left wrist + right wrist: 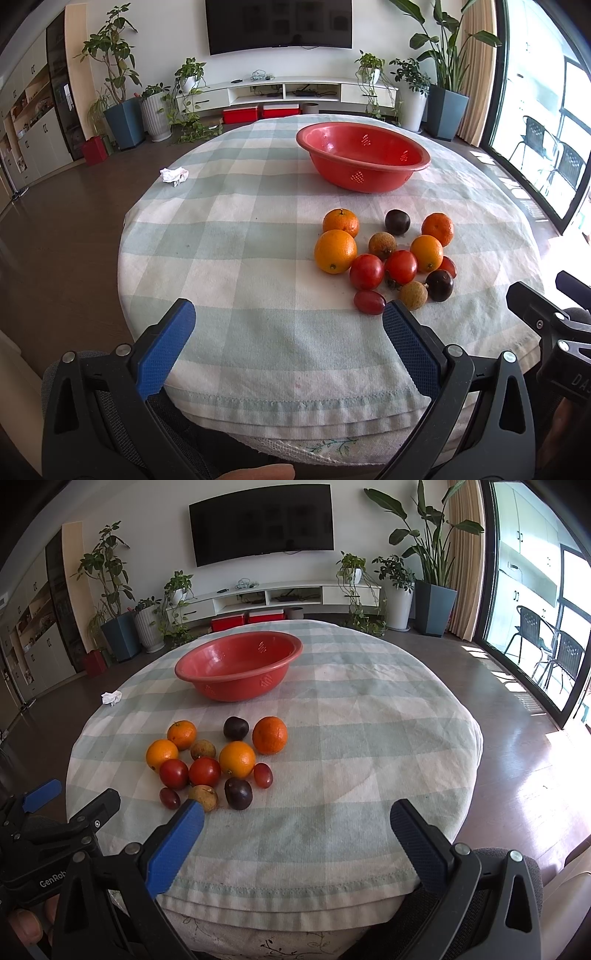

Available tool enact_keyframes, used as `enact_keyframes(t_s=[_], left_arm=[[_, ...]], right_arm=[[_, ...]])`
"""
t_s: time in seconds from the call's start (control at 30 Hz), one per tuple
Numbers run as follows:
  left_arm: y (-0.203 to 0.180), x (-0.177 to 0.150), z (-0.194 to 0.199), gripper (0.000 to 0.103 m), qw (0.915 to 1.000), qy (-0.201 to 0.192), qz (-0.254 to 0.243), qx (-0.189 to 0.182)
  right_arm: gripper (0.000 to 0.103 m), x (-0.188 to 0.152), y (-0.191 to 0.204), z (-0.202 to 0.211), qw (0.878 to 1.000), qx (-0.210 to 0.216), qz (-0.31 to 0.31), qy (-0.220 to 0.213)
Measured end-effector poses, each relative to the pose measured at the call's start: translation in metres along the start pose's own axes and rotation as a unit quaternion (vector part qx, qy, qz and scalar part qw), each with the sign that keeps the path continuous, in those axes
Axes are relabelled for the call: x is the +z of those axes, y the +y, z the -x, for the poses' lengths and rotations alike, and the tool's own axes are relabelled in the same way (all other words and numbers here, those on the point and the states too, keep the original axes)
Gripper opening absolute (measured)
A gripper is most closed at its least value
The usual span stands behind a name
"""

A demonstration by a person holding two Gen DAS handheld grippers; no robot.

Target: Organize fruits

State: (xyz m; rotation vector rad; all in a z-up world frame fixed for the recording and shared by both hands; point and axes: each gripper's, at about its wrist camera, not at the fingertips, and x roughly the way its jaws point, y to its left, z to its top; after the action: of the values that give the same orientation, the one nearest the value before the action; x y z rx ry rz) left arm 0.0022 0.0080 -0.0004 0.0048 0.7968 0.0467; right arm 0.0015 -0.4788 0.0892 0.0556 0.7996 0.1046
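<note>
A pile of fruit lies on the checked tablecloth: several oranges, red tomatoes, dark plums, brown longans and red grapes. Behind the pile stands an empty red colander bowl. My left gripper is open near the table's front edge, left of the fruit, with nothing in it. My right gripper is open too, to the right of the pile, with nothing between its fingers.
A crumpled white tissue lies at the table's left edge. The round table stands in a living room with a TV unit, potted plants and a glass door to the right. The other gripper shows at each view's side.
</note>
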Motion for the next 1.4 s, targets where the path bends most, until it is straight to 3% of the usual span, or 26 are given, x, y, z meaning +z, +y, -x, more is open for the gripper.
enact_keyframes(t_s=[0.6,0.83,0.9,1.07,1.17,1.23,1.4], left_arm=[[0.000,0.000,0.000,0.103,1.0000,0.001,0.004,-0.006],[0.013,-0.004,0.000,0.103,0.9952,-0.019,0.043,-0.086],[0.012,-0.004,0.001,0.103,0.9935,-0.028,0.030,-0.106],[0.005,-0.011,0.004,0.103,0.9912,-0.060,-0.018,-0.117],[0.001,-0.014,-0.002,0.103,0.9918,-0.016,-0.032,-0.123],[0.008,-0.012,-0.011,0.103,0.9914,0.017,-0.010,-0.129],[0.021,0.006,-0.024,0.103,0.9918,0.028,-0.009,-0.124]], right_arm=[[0.103,0.000,0.000,0.000,1.000,0.001,-0.001,0.000],[0.103,-0.003,-0.001,0.002,1.000,0.017,-0.014,-0.011],[0.103,-0.004,-0.002,0.003,0.999,0.027,-0.021,-0.019],[0.103,-0.003,-0.009,0.004,0.997,0.057,-0.046,-0.036],[0.103,-0.003,-0.016,-0.002,0.994,0.079,-0.077,-0.021],[0.103,-0.003,-0.019,-0.007,0.993,0.085,-0.081,-0.011],[0.103,-0.003,-0.020,-0.007,0.991,0.121,-0.061,-0.006]])
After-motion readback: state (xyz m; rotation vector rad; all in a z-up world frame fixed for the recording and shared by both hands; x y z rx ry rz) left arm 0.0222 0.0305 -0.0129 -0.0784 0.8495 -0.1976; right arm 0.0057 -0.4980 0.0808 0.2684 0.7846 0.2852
